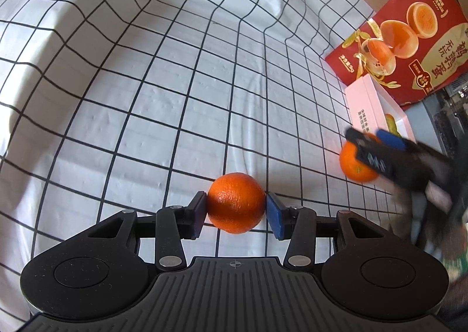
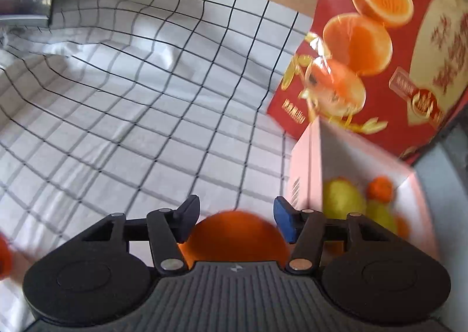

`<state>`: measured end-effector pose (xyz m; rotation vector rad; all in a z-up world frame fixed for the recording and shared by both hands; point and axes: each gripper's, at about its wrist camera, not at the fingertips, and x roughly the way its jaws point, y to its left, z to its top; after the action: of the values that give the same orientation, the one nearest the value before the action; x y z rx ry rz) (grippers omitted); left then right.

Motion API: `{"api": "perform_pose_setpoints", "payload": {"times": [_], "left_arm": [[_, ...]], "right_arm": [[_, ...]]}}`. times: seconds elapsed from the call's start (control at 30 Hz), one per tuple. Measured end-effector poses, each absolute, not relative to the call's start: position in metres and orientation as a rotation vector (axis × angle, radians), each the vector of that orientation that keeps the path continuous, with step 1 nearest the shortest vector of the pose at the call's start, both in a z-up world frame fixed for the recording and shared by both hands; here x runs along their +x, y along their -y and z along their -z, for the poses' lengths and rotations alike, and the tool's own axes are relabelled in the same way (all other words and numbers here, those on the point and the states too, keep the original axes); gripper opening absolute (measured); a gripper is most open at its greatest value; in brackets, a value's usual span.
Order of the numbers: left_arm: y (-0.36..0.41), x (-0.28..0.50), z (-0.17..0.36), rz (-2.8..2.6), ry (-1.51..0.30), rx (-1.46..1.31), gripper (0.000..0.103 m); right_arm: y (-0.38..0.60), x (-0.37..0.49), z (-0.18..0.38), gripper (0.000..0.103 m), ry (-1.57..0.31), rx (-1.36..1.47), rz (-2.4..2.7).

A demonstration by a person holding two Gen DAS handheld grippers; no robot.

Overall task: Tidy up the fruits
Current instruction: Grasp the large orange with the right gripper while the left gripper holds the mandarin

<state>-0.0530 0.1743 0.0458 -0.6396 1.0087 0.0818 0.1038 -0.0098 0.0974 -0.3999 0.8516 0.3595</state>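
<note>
An orange (image 1: 236, 210) sits between the two pads of my left gripper (image 1: 237, 197), which is shut on it above the checked cloth (image 1: 175, 98). A second orange (image 2: 234, 237) lies deep between the fingers of my right gripper (image 2: 237, 207), and both fingers touch its sides. In the left wrist view that second orange (image 1: 352, 169) and the blurred right gripper (image 1: 367, 139) are at the right, beside the pink box (image 1: 365, 98). The pink box (image 2: 307, 156) stands open just right of the right gripper, with yellow-green fruits (image 2: 342, 197) and a small orange fruit (image 2: 380, 188) inside.
A big red carton (image 2: 380, 133) printed with egg pictures stands behind the pink box, and it also shows as the red carton (image 1: 409, 48) at the right edge. The white cloth with black grid lines is wrinkled and humps up at the far left.
</note>
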Motion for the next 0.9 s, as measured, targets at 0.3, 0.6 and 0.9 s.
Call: {"api": "perform_pose_setpoints", "payload": {"times": [0.3,0.6,0.9], "left_arm": [[-0.164,-0.042,-0.046,-0.072,-1.017,-0.597,0.049],[-0.153,-0.046,-0.048,-0.064,-1.015,-0.530,0.049],[-0.128,-0.053,-0.052,-0.008,-1.015,-0.404,0.049]], "right_arm": [[0.057,0.029,-0.119,0.063,-0.822,-0.319,-0.349],[0.096,-0.001,-0.117,0.072,-0.868,-0.153,-0.297],[0.110,-0.001,-0.105,0.080,-0.942,-0.081,-0.281]]}}
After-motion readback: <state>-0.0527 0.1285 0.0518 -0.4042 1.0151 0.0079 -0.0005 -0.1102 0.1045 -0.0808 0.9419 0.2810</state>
